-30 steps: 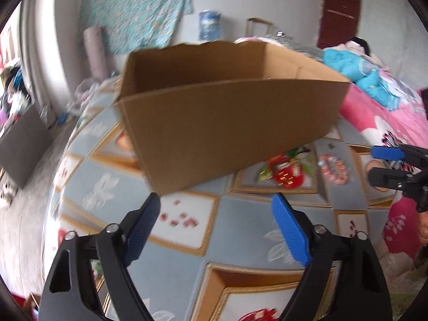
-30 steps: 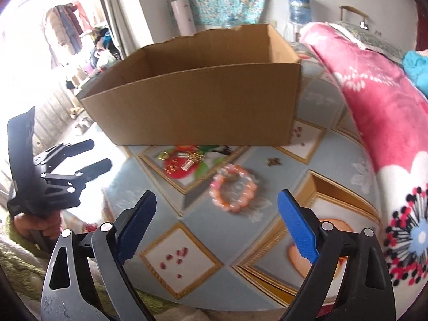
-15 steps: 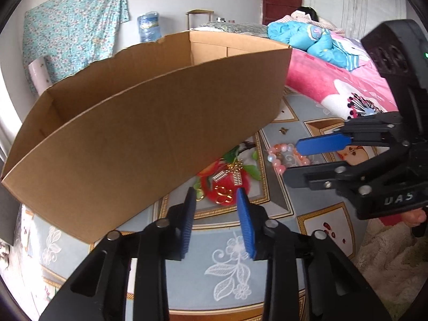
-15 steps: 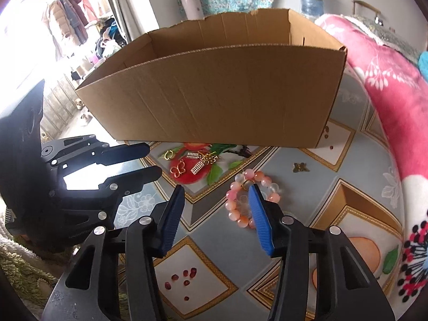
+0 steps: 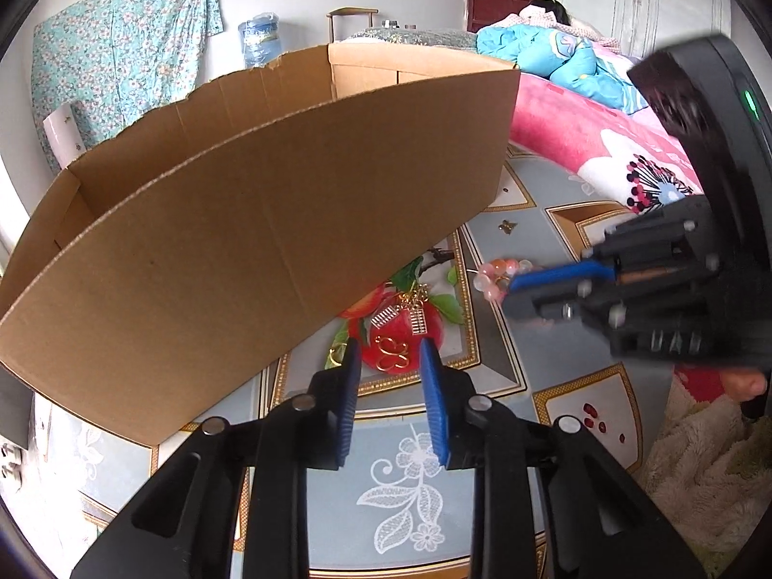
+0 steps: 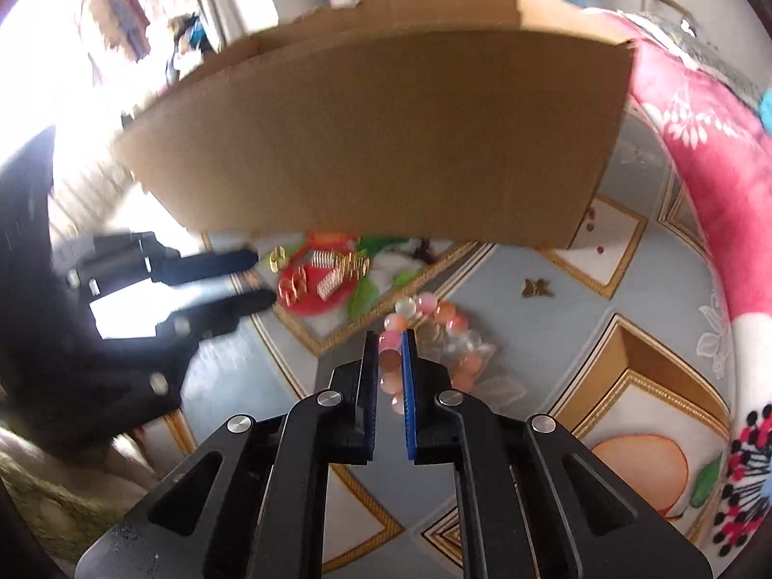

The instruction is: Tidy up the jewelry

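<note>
Bead bracelet [image 6: 424, 342] lies on the patterned bedcover [image 6: 569, 337], one side between the right tool's [image 6: 388, 337] nearly closed jaws; contact is unclear. Gold earrings [image 5: 393, 352] sit just ahead of the half-open, empty left tool [image 5: 386, 347], before the cardboard box [image 5: 251, 241]. Gripping one bead could let the bracelet slip.

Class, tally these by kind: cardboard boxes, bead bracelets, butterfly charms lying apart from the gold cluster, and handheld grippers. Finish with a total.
cardboard box: 1
bead bracelet: 1
butterfly charm: 1
grippers: 2 (left gripper, right gripper)
Total: 5
</note>
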The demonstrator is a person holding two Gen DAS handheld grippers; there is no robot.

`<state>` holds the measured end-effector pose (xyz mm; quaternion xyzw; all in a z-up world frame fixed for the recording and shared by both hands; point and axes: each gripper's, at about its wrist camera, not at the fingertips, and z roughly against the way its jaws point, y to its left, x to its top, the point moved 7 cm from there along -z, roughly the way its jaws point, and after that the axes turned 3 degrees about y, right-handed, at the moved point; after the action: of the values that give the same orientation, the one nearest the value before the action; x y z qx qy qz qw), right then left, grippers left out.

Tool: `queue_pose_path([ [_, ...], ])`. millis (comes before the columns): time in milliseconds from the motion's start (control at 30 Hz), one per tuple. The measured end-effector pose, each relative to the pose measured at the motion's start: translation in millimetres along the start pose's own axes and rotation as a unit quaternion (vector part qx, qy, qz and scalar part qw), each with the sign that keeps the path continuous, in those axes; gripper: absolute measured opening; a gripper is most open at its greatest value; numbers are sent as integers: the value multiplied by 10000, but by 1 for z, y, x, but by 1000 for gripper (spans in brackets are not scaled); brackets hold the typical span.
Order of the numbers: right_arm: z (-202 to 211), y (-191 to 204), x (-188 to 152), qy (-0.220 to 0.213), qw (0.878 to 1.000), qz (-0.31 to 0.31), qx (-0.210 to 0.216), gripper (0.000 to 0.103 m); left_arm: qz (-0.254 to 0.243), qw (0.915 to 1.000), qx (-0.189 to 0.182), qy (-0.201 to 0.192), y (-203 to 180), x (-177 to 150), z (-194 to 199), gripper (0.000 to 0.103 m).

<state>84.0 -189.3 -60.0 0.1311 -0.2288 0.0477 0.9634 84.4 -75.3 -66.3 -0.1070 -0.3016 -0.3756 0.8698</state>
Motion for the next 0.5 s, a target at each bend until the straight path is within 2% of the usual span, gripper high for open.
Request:
queue_pose_path([
  [100,17,-12,9,-269,9992,-279,138,7,12,10000,4,-17,-1,0,2,24],
  [233,35,-29,12,-456,9985,-262,-159,7,47,10000,10,0,-2,-2,0,24],
  [500,21,-11,-22,224,9976,516,-401,8,128,9997,185,19,8,-2,-4,24],
])
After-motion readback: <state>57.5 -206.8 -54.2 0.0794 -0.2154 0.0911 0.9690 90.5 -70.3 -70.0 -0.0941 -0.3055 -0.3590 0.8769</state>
